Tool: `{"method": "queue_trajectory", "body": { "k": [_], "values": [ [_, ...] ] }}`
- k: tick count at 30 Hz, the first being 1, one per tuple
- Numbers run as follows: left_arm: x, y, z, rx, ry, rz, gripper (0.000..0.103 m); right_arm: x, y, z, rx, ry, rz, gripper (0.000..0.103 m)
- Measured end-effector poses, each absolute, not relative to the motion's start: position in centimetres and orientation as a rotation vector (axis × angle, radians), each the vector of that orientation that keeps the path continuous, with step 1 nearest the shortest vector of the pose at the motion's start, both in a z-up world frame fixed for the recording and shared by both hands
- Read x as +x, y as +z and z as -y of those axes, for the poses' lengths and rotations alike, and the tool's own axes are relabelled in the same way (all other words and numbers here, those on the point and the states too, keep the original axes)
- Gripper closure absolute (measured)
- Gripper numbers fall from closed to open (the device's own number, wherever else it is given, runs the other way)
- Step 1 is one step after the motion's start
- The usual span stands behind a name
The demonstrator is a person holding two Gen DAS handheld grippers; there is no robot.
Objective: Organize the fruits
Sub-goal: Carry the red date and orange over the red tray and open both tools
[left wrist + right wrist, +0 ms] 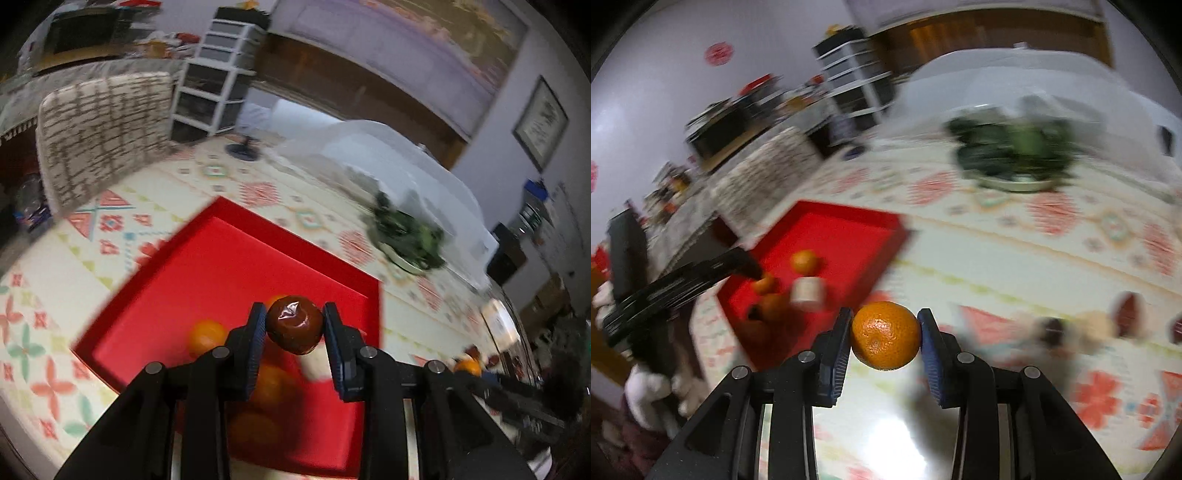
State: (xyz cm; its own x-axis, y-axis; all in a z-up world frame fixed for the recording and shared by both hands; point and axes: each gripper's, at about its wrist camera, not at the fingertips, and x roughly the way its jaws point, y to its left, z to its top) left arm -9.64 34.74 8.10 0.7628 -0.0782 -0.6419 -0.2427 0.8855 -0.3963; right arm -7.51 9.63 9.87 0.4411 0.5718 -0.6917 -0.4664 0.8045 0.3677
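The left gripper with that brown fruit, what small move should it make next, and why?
Probably lower it a little and release. The left gripper is shut on the brown fruit and already hangs over the red tray, where oranges lie. Aim for the bare red floor beyond them, so it does not land on the oranges. The right gripper holds an orange, off to the tray's side.

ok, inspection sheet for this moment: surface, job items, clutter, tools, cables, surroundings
Surface: patterned tablecloth.
Job's things: red tray holding oranges and a small white cup; more fruit, blurred, on the cloth.
Clutter: plate of greens.
Grippers: left tool shut on brown wrapped fruit above the tray; right tool shut on orange.
Cables: nothing seen.
Surroundings: chair, drawer unit, framed picture.
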Motion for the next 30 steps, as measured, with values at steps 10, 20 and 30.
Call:
{"method": "queue_trajectory", "body": {
  "k": [10,20,30],
  "values": [
    [-6.3,5.2,-40.2,-0.549,0.139,-0.785,0.073,-8.0,7.4,-21.0,0.067,0.828,-0.998,0.064],
    [-6.1,5.4,-40.6,-0.597,0.119,-0.767,0.051,-7.6,5.3,-23.3,0.038,0.816,-1.033,0.062],
    [-8.7,8.5,-39.3,-0.642,0.105,-0.675,0.031,-9.1,7.7,-22.1,0.023,0.810,-0.922,0.053]
  ]
}}
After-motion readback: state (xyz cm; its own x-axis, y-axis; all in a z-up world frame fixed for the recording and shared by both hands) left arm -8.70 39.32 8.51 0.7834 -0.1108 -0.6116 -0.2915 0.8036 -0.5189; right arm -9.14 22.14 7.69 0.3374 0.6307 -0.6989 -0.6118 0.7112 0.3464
